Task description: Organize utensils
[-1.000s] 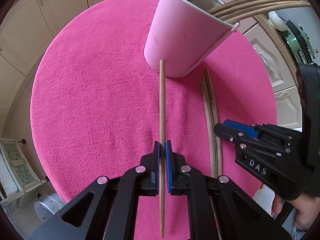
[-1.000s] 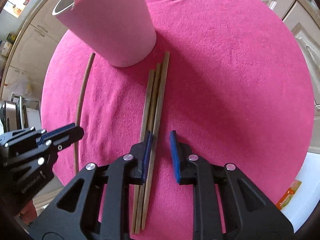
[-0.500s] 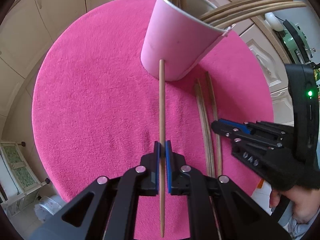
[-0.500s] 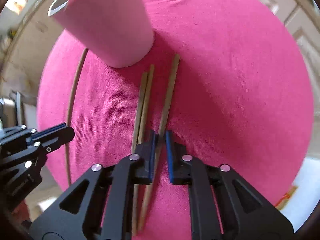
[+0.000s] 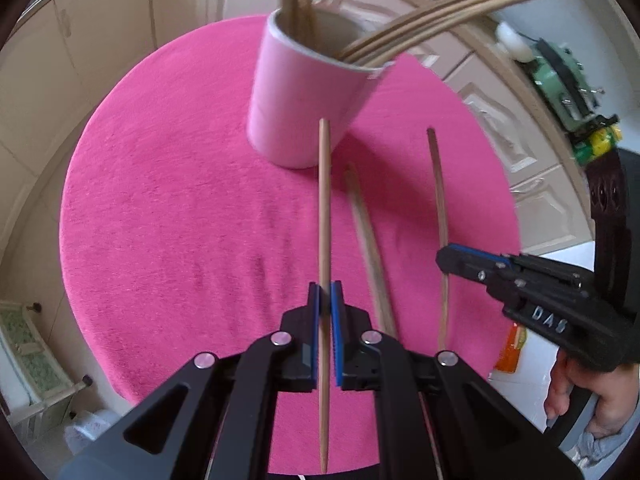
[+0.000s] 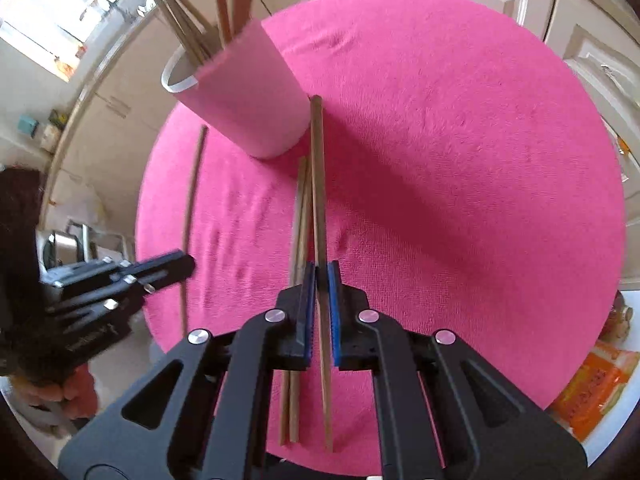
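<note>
A pink cup stands on a round pink cloth and holds several wooden chopsticks. My left gripper is shut on a light wooden chopstick held above the cloth, its tip near the cup's base. My right gripper is shut on a darker chopstick, lifted off the cloth and pointing at the cup. Two more chopsticks lie together on the cloth just left of it; they also show in the left wrist view. The right gripper also shows there, with its chopstick.
Cream cabinets surround the round table. An orange packet lies on a white surface at the right. A green appliance stands on the counter behind. My left gripper also shows at the left in the right wrist view.
My right gripper closed on one chopstick and lifted it away from the other two. Both grippers rose and pulled back, so the cup's opening now shows.
</note>
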The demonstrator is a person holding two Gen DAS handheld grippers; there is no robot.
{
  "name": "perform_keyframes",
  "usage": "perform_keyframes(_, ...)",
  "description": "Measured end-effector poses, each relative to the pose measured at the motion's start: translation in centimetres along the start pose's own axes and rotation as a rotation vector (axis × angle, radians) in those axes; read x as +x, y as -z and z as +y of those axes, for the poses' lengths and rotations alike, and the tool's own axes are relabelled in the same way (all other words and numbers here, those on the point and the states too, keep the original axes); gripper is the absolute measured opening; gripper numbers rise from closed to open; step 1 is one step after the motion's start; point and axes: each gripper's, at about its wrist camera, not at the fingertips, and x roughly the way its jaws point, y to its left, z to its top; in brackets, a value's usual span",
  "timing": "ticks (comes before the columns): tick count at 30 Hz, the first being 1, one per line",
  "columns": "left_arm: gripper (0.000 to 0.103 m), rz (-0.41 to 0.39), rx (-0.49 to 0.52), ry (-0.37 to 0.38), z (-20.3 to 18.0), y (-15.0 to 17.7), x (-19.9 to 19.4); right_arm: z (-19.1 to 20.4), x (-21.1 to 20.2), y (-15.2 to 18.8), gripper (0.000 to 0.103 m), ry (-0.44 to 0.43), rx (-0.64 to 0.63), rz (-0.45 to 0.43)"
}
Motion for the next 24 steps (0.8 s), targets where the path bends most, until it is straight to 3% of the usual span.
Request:
perform_keyframes(5, 0.006, -0.109, 0.044, 0.080, -1.4, 0.8, -2.7, 1.0, -4.1, -0.7, 0.006, -0.053, -0.028, -0.099)
perform_keyframes(10, 0.006, -0.295, 0.066, 0.123, -2.1, 0.6, -7.0, 2.0, -7.4, -1.3, 0.006, -0.090, -0.064, -0.175)
perform_keyframes(18, 0.006, -0.485, 0.053, 0.119, -2.0, -2.7, -11.1, 4.3, -10.2, -3.4, 0.006, -0.124, -0.108, -0.274)
perform_keyframes(20, 0.006, -0.513, 0.053, 0.118, -1.9, -3.7, -11.7, 5.0, -10.6, -4.0, 0.006, -0.114, -0.123, -0.289)
perform_keyframes(24, 0.006, -0.509, 0.055, 0.106, -1.5, -5.3, -11.7, 4.2, -8.4, -5.2, 0.006, -0.041, -0.078, -0.228)
